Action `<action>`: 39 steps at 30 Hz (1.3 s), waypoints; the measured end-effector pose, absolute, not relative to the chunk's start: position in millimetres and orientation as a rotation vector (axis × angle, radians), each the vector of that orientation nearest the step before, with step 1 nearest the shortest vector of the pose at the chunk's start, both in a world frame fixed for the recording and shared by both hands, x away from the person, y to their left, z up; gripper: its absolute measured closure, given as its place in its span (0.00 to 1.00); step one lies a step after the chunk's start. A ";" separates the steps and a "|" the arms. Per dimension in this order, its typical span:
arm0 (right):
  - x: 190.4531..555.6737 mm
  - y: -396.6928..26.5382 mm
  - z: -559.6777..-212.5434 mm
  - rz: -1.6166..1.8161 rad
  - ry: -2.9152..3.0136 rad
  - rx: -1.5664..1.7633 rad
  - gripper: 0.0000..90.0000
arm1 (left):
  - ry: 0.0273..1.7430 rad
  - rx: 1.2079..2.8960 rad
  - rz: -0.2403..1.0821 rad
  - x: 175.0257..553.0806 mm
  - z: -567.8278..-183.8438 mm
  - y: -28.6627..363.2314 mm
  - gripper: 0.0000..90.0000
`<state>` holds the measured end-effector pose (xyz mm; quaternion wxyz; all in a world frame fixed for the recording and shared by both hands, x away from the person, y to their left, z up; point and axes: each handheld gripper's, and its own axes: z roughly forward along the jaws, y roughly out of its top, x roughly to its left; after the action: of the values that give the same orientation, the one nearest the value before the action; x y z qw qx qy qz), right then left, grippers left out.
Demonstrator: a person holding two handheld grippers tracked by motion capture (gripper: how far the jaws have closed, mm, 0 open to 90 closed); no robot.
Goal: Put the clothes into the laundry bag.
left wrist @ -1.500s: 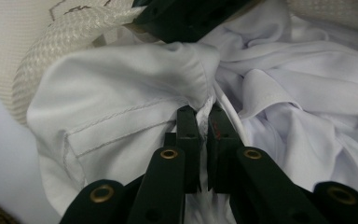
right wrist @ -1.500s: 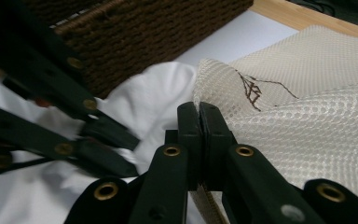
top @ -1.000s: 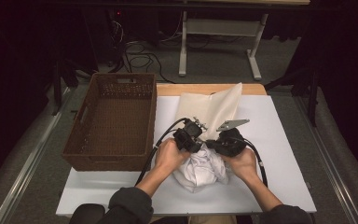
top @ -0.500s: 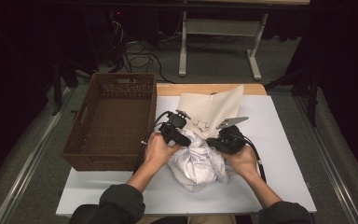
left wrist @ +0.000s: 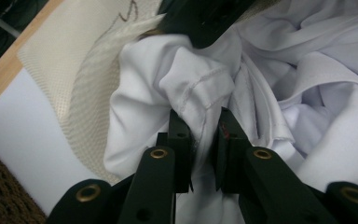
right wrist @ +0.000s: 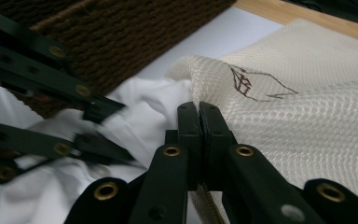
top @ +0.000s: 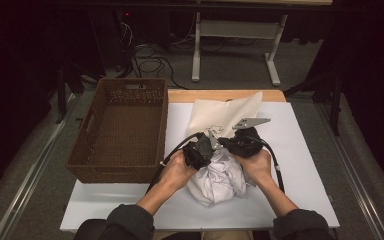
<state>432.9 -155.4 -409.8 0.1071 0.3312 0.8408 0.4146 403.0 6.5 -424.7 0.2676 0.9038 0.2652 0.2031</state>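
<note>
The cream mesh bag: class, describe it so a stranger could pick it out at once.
On the white table, right of the brown wicker basket, lies the cream mesh bag. Unlike the smooth white garment bunched at its mouth, it has an open weave and a dark drawn mark.

Soft white cloth garment (left wrist: 307, 93), coarse cream mesh bag (right wrist: 307, 116), rough woven brown basket (top: 120, 130), matt white table (top: 305, 135)

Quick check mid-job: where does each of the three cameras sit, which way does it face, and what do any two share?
High view: above the person's side, looking forward and down on the table; both forearms and hands, left gripper, right gripper, basket.
Left gripper view: rides the left gripper, facing the white garment pinched between its fingers.
Right gripper view: rides the right gripper, fingers shut on the mesh bag.
Shared: both gripper views show garment, bag and basket.
</note>
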 end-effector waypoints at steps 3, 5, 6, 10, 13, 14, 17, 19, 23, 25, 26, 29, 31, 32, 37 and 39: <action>430.1 -153.8 -408.2 1.275 2.508 0.952 1.00 | 0.729 2.466 0.539 415.0 -441.7 -1.9 0.88; 428.7 -155.4 -409.8 1.275 2.521 0.960 1.00 | 0.838 2.415 0.469 427.4 -447.3 0.8 0.88; 426.5 -156.5 -410.9 1.258 2.525 0.973 1.00 | 0.891 2.357 0.429 434.0 -447.9 6.3 0.88; 421.3 -165.2 -422.1 1.164 2.557 0.980 1.00 | 0.939 2.270 0.383 437.5 -448.7 17.5 0.81; 421.1 -170.7 -427.2 1.108 2.551 0.992 1.00 | 0.918 2.290 0.426 428.3 -441.8 18.2 0.69; 421.3 -171.1 -428.4 1.102 2.544 0.996 1.00 | 0.911 2.280 0.447 424.1 -438.0 20.2 0.64; 424.5 -172.0 -429.3 1.073 2.526 0.986 1.00 | 0.908 2.242 0.501 409.9 -421.6 34.2 0.51; 425.7 -170.5 -429.5 1.056 2.531 1.000 1.00 | 0.879 2.236 0.458 401.8 -413.7 42.8 0.42; 431.5 -166.4 -430.6 1.054 2.534 1.002 1.00 | 0.835 2.242 0.322 387.1 -412.4 45.6 0.35; 434.0 -166.1 -431.1 1.059 2.538 1.009 1.00 | 0.810 2.275 0.288 383.0 -420.2 35.6 0.34; 435.1 -166.6 -430.8 1.060 2.541 1.003 1.00 | 0.797 2.286 0.299 381.9 -425.7 28.8 0.36; 434.1 -166.8 -428.4 1.055 2.545 1.018 1.00 | 0.787 2.248 0.375 385.7 -438.2 17.4 0.52; 431.7 -166.9 -426.5 1.048 2.533 0.997 1.00 | 0.810 2.225 0.397 395.9 -449.6 13.3 0.69; 429.6 -166.5 -425.4 1.053 2.529 0.982 1.00 | 0.824 2.218 0.364 401.0 -455.0 12.2 0.77; 420.7 -165.5 -414.6 1.081 2.532 0.898 1.00 | 0.891 2.146 0.357 410.6 -455.8 9.5 0.90; 415.6 -163.7 -406.4 1.098 2.539 0.866 1.00 | 0.930 2.100 0.363 415.6 -452.4 12.4 0.90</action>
<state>415.6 -163.7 -406.4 0.1211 0.2965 0.8696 0.3758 415.6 12.4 -452.4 0.3967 0.8291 0.3671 0.1431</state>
